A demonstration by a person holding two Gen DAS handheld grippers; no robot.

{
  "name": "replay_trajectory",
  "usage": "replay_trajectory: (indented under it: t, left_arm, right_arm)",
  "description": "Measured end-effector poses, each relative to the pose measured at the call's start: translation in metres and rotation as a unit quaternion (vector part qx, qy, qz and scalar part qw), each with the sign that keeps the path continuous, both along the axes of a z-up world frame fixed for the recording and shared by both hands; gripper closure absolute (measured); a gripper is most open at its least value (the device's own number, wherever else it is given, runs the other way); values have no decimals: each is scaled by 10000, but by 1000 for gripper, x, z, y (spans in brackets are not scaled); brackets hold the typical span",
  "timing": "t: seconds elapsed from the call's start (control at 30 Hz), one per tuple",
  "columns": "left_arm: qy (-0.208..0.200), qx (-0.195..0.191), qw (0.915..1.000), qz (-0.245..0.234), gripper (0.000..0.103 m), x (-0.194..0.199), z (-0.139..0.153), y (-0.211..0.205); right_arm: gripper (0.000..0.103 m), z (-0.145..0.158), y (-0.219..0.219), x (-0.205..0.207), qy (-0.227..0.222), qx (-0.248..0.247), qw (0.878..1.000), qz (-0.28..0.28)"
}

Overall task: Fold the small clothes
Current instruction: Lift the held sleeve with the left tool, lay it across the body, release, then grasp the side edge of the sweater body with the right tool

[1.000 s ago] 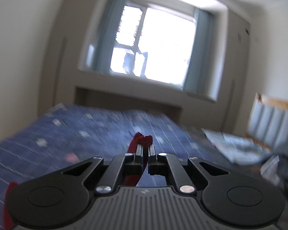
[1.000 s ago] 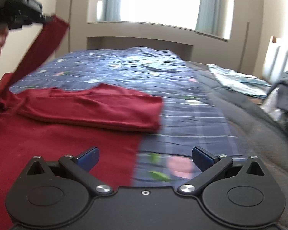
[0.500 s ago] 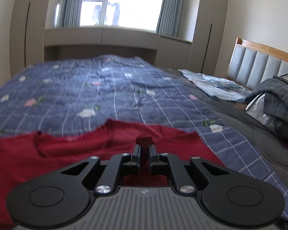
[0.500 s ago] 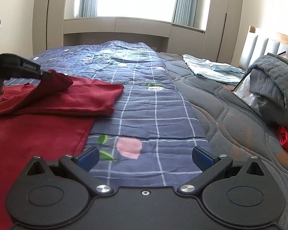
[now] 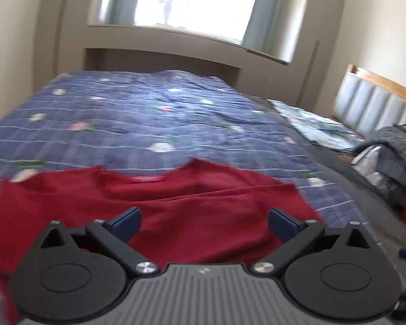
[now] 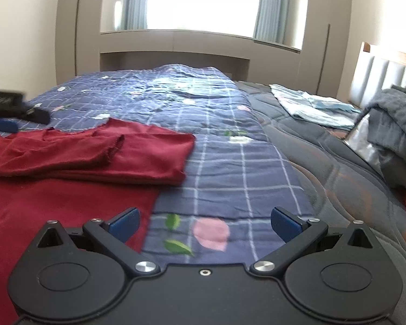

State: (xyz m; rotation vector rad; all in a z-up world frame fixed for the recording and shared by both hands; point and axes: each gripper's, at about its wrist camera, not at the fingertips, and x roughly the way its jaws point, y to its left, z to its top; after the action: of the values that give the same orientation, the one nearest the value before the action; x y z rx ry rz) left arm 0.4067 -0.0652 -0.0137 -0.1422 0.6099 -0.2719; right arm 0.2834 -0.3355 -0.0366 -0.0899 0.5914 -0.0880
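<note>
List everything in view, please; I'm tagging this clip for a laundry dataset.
red top: 1, dark red, on quilt, both sleeves folded across.
quilt: 1, blue check, flowers, covering bed.
mattress pad: 1, grey, right of quilt.
light-blue clothes: folded pile, far right.
grey jacket: 1, by headboard.
headboard: 1, grey panels, wood rim.
window: 1, bright, teal curtains.
left tool: jaws opening, nothing between them, over top.
right tool: open, empty.

Shirt lies on quilt, left of jacket
</note>
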Motion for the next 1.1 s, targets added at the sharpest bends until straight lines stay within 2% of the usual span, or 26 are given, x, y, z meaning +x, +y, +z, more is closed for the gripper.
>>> replay_trajectory:
  t: [0.23,0.4,0.5,0.6,0.73,0.87,1.0,1.1]
  left_arm:
    - [-11,577,9946,867,0,-43,-7,77]
    - [-2,1297,9815,1409,0,-61,-28,127]
    - [170,1350,9758,1710,0,-65,-37,151]
    - [284,1091,9740,1963,0,-68,-39,170]
    - [366,884,9726,2119,0,-70,-42,183]
    - [337,901,9733,2083,0,-72,-44,186]
    - [296,928,9750,1997,0,-69,-43,187]
    - [279,975,9751,1971,0,-68,-43,185]
  right_arm:
    - [0,3,27,29,85,249,9982,537]
    - [1,10,50,65,65,103,9898,1419]
    - [1,11,61,91,208,151,9842,1754]
    - [1,6,72,117,401,382,9773,2043]
    - [1,-11,82,148,613,610,9754,2026]
    - [4,-19,78,162,541,905,9809,1632]
    - [15,-23,64,170,527,1332,9829,1156]
    - [23,-26,59,174,569,1436,9828,1012]
